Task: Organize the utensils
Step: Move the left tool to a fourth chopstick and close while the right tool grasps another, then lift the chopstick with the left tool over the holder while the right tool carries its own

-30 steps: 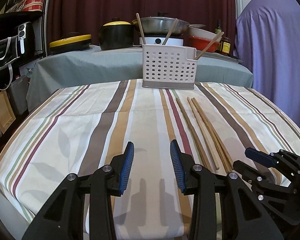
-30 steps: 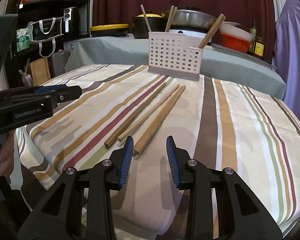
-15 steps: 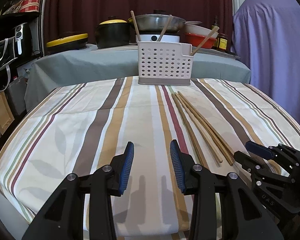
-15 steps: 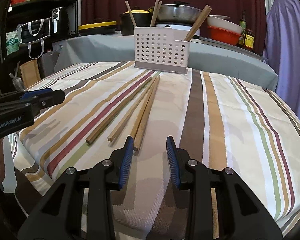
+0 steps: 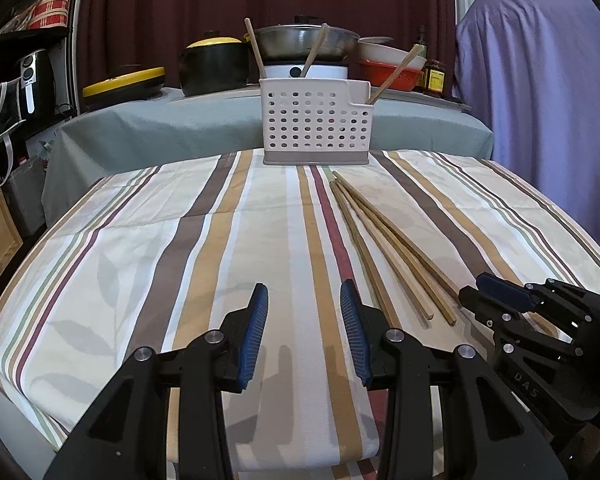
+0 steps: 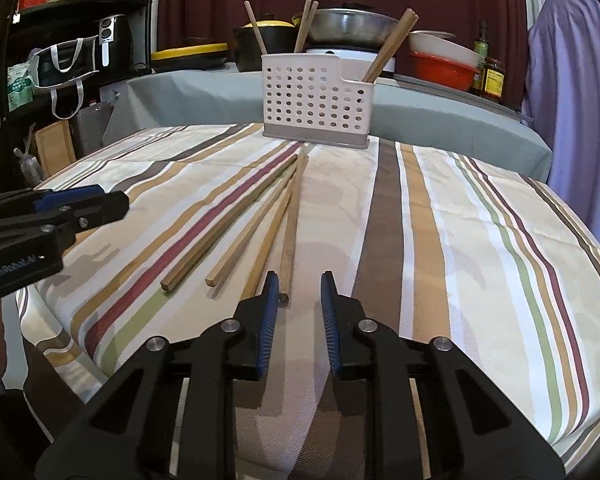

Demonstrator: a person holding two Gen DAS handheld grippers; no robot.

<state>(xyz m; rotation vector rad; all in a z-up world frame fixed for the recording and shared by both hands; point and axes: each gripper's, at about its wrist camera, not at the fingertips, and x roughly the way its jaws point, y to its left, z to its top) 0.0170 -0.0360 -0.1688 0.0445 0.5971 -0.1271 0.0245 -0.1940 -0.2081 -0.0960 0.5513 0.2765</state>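
Several wooden chopsticks [image 5: 384, 240] lie loose on the striped tablecloth, fanned out toward me; they also show in the right wrist view [image 6: 260, 224]. A white perforated utensil holder [image 5: 316, 126] stands at the table's far edge with several chopsticks upright in it; it also shows in the right wrist view [image 6: 316, 104]. My left gripper [image 5: 304, 330] is open and empty, left of the loose chopsticks. My right gripper [image 6: 299, 318] is open and empty, just behind the near ends of the chopsticks; it also shows in the left wrist view [image 5: 500, 292].
A grey-covered counter [image 5: 148, 132] behind the table holds a black pot with yellow lid [image 5: 214, 64], a metal wok [image 5: 304, 42] and red and white bowls [image 5: 392, 68]. A purple covered shape [image 5: 540, 100] stands at right. Shelves with bags [image 6: 64, 68] stand at left.
Both grippers have moved forward toward the holder. The right gripper has shifted left, so the chopsticks' near ends now lie at its left fingertip, and its jaws have narrowed slightly.
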